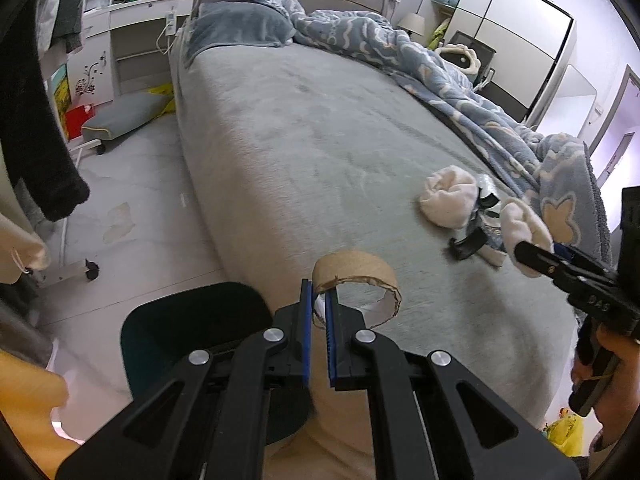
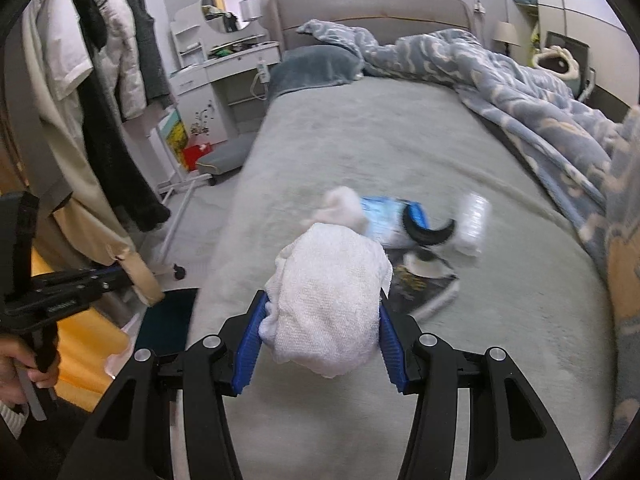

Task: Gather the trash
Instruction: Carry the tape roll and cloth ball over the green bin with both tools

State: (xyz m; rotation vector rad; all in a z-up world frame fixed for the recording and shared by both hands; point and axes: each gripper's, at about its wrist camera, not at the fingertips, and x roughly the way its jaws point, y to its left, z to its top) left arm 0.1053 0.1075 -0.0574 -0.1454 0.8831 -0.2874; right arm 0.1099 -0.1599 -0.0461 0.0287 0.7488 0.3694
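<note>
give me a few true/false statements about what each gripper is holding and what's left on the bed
1. The left gripper pinches the wall of a cardboard tube. True.
2. The right gripper is empty. False: it is shut on a white crumpled tissue.
3. More trash lies on the bed ahead of the right gripper. True.
4. The blue blanket covers the whole bed. False: it is bunched along one side.

bed [image 2: 400, 152]: grey cover | head end: grey-blue pillow [image 2: 316, 66] | far side: rumpled blue patterned blanket [image 2: 520, 92] | near foot end: white wad [image 1: 446, 196], blue-and-white packet [image 2: 384, 216], black curved piece [image 2: 428, 234], dark printed packet [image 2: 420, 280], clustered together
</note>
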